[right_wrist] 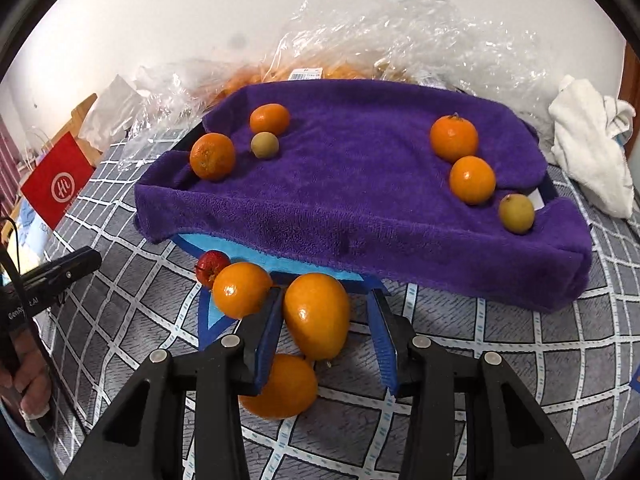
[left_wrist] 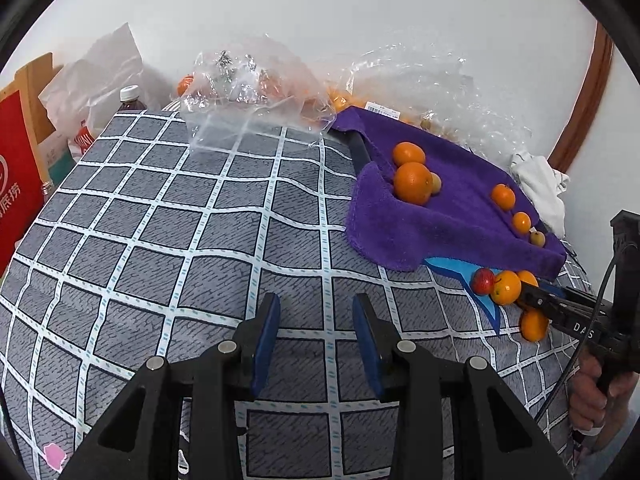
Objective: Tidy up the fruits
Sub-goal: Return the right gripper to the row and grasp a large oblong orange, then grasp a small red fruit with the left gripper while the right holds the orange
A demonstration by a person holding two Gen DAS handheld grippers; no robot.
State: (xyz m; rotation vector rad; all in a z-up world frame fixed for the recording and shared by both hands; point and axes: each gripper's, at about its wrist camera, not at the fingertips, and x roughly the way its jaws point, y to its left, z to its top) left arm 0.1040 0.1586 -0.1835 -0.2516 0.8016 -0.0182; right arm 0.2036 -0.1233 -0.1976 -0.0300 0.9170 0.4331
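A tray draped in a purple towel (right_wrist: pixel 352 184) holds two groups of fruit: oranges and a small green fruit at its left (right_wrist: pixel 212 156), two oranges and a green fruit at its right (right_wrist: pixel 472 179). In front of it on the checked cloth lie a small red apple (right_wrist: pixel 210 270) and three oranges. My right gripper (right_wrist: pixel 326 320) is open around the oval orange (right_wrist: pixel 318 316); a round orange (right_wrist: pixel 241 289) sits just outside its left finger, another (right_wrist: pixel 282 386) under it. My left gripper (left_wrist: pixel 316 340) is open and empty over bare cloth, left of the tray (left_wrist: pixel 452 216).
Clear plastic bags (left_wrist: pixel 256 88) with more oranges lie behind the tray against the wall. A white cloth (right_wrist: pixel 592 148) is at the tray's right. A red box (left_wrist: pixel 16 176), a bottle (left_wrist: pixel 130 98) and paper bags stand at the far left.
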